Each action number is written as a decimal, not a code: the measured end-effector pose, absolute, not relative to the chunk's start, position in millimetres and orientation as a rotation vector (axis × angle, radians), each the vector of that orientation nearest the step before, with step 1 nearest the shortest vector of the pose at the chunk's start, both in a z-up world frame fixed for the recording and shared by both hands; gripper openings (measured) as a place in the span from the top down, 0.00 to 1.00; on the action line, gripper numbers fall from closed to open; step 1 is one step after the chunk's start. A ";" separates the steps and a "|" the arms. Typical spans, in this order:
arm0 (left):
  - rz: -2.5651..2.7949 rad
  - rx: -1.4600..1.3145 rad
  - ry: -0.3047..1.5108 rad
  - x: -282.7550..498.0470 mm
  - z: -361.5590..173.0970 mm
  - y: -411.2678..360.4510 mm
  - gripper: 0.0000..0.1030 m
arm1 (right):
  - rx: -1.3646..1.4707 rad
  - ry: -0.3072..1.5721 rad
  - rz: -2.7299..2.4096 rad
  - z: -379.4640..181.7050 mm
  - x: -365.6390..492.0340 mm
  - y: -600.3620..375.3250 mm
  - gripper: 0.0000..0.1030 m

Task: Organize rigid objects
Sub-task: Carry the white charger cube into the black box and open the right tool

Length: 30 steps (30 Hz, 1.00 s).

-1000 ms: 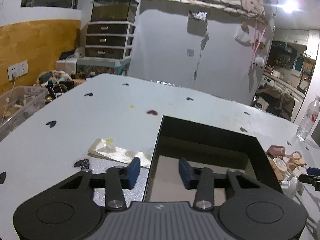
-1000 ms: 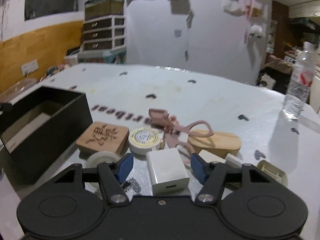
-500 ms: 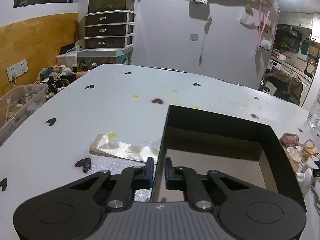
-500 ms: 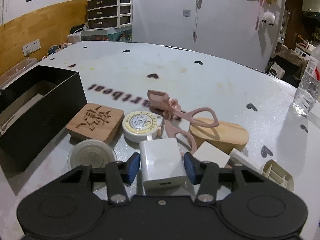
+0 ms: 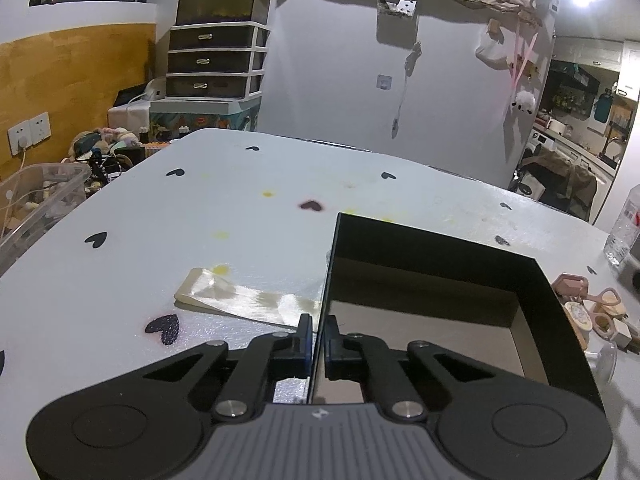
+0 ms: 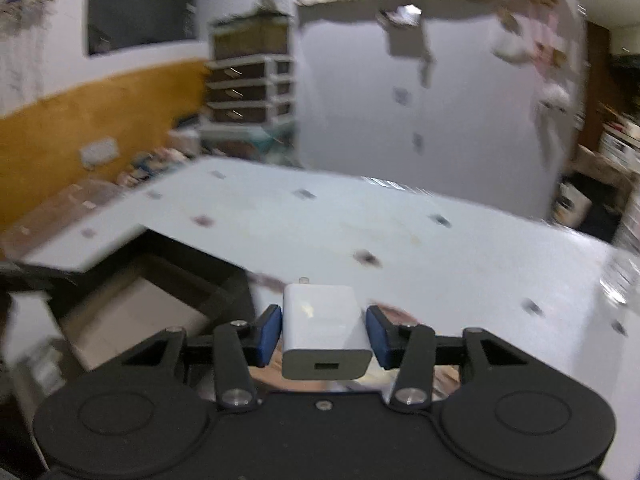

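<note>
the left gripper (image 5: 316,344) is clenched on the near left wall of the open black cardboard box (image 5: 536,280), most likely to pin it steady on the white heart-dotted table (image 5: 240,216) while things go in. the right gripper (image 6: 324,334) grasps the white cube-shaped plastic charger (image 6: 324,328) by its flat sides, lifted clear above the table, just right of the box's mouth, presumably bound for its bare floor
</note>
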<state>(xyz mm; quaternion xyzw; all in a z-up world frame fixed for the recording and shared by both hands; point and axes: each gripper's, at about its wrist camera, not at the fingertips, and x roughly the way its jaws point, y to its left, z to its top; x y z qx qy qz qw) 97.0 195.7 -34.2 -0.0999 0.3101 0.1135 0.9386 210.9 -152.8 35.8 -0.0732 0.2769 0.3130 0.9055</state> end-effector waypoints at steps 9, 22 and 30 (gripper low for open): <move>0.203 -0.202 0.621 95.7 -35.8 198.2 0.96 | -0.356 0.611 0.997 32.5 216.5 -27.3 0.54; 0.156 -0.227 0.609 93.9 -38.0 207.3 0.95 | -0.841 0.767 1.016 -22.8 246.1 27.2 0.55; 0.143 -0.229 0.606 94.2 -39.1 208.0 0.95 | -0.860 0.700 0.901 -3.0 246.0 14.1 0.54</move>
